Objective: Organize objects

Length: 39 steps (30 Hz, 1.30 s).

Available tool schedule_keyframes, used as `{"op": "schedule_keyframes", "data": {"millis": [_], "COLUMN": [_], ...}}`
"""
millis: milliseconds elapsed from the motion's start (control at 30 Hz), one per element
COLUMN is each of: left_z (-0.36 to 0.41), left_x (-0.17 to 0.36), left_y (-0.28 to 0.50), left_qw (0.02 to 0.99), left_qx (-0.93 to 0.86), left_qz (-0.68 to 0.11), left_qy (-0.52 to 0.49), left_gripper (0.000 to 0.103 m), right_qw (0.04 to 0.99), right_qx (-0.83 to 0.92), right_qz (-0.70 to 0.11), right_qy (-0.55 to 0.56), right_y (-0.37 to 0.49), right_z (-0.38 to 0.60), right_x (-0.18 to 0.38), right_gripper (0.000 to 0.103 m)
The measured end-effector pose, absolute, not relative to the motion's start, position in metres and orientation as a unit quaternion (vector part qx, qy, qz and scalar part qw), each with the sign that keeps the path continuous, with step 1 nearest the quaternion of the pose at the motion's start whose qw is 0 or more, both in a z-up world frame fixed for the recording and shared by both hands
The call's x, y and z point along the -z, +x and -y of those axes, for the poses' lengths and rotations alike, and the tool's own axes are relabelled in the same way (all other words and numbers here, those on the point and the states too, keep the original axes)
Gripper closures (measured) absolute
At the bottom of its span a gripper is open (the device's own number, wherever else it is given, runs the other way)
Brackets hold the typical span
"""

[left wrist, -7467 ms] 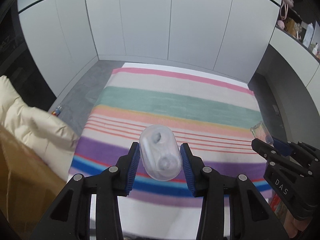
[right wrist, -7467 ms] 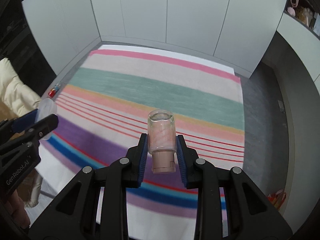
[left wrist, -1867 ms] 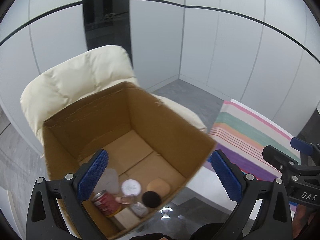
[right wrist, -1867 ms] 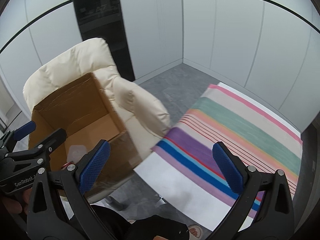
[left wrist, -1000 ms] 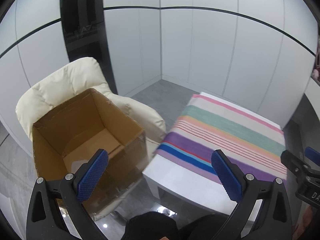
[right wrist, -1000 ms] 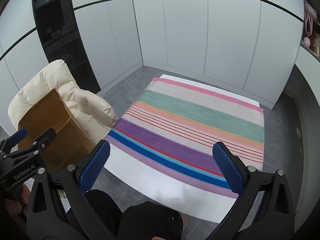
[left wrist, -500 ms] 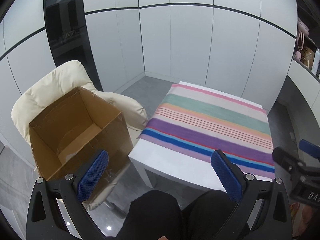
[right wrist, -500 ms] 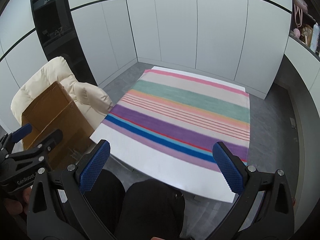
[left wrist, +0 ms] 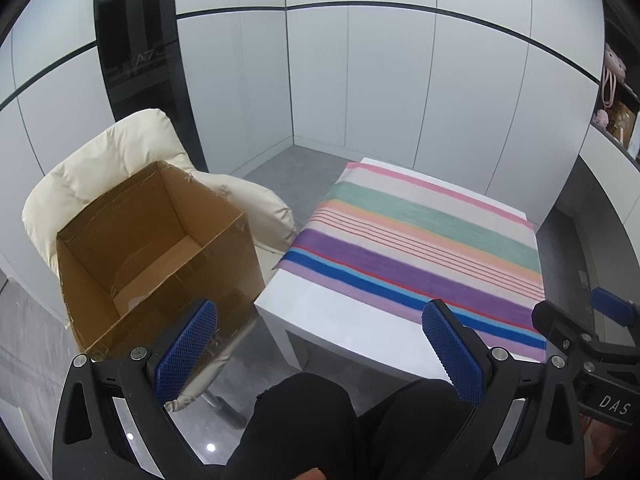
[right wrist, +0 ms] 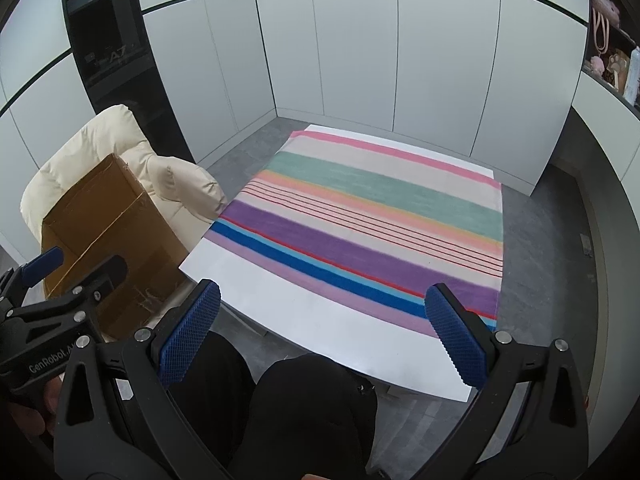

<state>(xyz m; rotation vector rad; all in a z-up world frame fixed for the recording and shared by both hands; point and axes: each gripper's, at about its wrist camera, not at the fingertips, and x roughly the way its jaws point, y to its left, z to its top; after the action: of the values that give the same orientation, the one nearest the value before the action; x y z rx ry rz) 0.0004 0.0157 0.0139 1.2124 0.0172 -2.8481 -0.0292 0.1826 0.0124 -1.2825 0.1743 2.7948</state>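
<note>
ahead of both tongs lies the striped cloth (right wrist: pixel 360 232), bare. your left gripper (left wrist: pixel 320 352) and right gripper (right wrist: pixel 320 340) gape wide, holding nothing. the cardboard box (left wrist: pixel 160 248) sits front-left on the cream chair (left wrist: pixel 120 152); bump it and it may tip.

**Everything placed around the table**

The table (left wrist: pixel 344 322) stands in the middle of the room, and a cloth (left wrist: pixel 420 248) lies on its top, covering the far part and leaving the near strip bare. Left of the table sits an armchair (left wrist: pixel 120 152), its arm touching or just beside the table's left edge. A cardboard box (left wrist: pixel 160 248) rests on the armchair's seat, open side up, near the table's near-left corner. Behind the table runs a wall of cabinet panels (right wrist: pixel 360 60). To the table's right, a shelf (right wrist: pixel 612 64) holds small items. The person's knees (right wrist: pixel 312 400) are before the table's near edge.
</note>
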Motion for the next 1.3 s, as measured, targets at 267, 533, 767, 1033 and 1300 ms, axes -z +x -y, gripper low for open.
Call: {"op": "schedule_keyframes", "data": {"millis": [267, 533, 767, 1033, 1300], "left_z": [-0.0161, -0.0168, -0.019, -0.0188, -0.0187], "left_x": [-0.0132, -0.0118, -0.0094, -0.0079, -0.0065], "left_y": [0.0001, -0.0011, -0.0004, -0.0003, -0.0013], "left_qw": [0.019, 0.02, 0.018, 0.013, 0.015], "left_qx": [0.919, 0.917, 0.915, 0.915, 0.914], "left_qz": [-0.005, -0.005, 0.0, -0.001, -0.003], "left_qy": [0.394, 0.399, 0.402, 0.403, 0.405], "left_gripper": [0.0, 0.0, 0.0, 0.0, 0.0], "right_qw": [0.035, 0.038, 0.038, 0.037, 0.036], "right_qx": [-0.908, -0.906, -0.906, -0.905, -0.905], "right_qz": [-0.048, -0.043, -0.038, -0.037, -0.035], "right_qy": [-0.415, -0.419, -0.421, -0.423, -0.423], "right_y": [-0.0311, -0.0303, -0.0299, -0.0301, -0.0294], "right_z": [-0.1799, -0.1793, -0.1783, -0.1783, -0.1786], "right_x": [-0.011, -0.0086, -0.0088, -0.0085, -0.0079], "right_gripper": [0.0, 0.0, 0.0, 0.0, 0.0]}}
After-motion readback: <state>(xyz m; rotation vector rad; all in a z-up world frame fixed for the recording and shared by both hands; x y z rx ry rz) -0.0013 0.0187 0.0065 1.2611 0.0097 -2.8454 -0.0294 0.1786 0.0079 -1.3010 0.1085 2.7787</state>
